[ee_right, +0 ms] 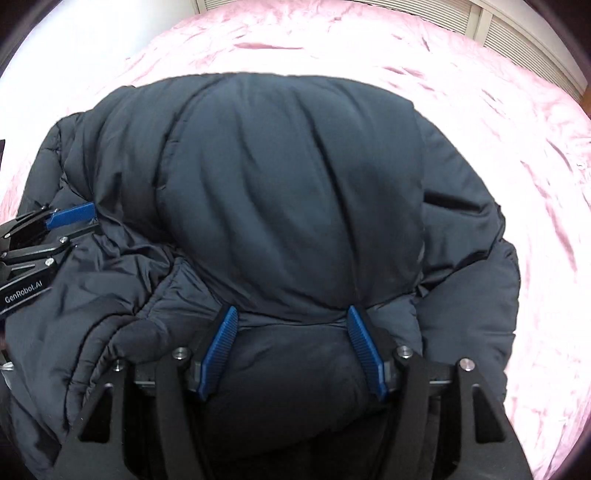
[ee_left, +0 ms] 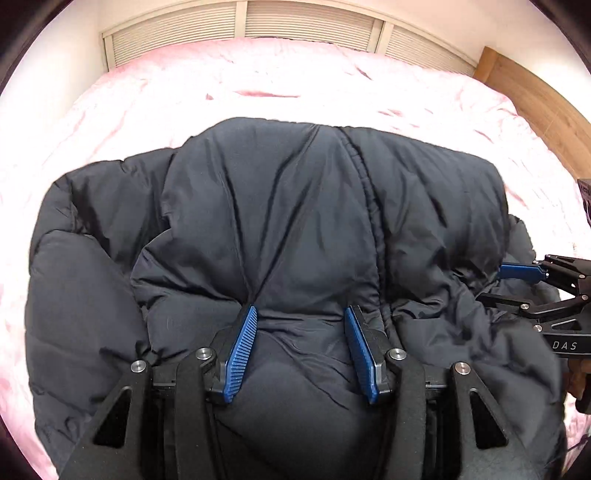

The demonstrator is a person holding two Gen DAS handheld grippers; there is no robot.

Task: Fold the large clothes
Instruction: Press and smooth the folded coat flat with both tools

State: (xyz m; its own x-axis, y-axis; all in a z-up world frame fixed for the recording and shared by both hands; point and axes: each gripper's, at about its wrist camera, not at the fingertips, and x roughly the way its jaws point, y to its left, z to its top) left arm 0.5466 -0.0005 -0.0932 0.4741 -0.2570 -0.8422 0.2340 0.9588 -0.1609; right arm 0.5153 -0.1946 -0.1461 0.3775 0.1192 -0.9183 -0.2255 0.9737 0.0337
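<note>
A large dark navy puffer jacket [ee_left: 280, 206] lies bunched on a pink bed; it also fills the right wrist view [ee_right: 295, 177]. My left gripper [ee_left: 301, 314] pinches a thick fold of the jacket between its blue pads [ee_left: 242, 350], the jaws held wide by the padding. My right gripper [ee_right: 293, 314] clamps another thick fold the same way between its blue pads [ee_right: 221, 347]. The right gripper shows at the right edge of the left wrist view [ee_left: 517, 273]. The left gripper shows at the left edge of the right wrist view [ee_right: 70, 218].
The pink bedspread [ee_left: 258, 85] spreads around the jacket on all sides. A wooden headboard [ee_left: 532, 88] stands at the far right. White louvered panels [ee_left: 306, 22] line the wall behind the bed.
</note>
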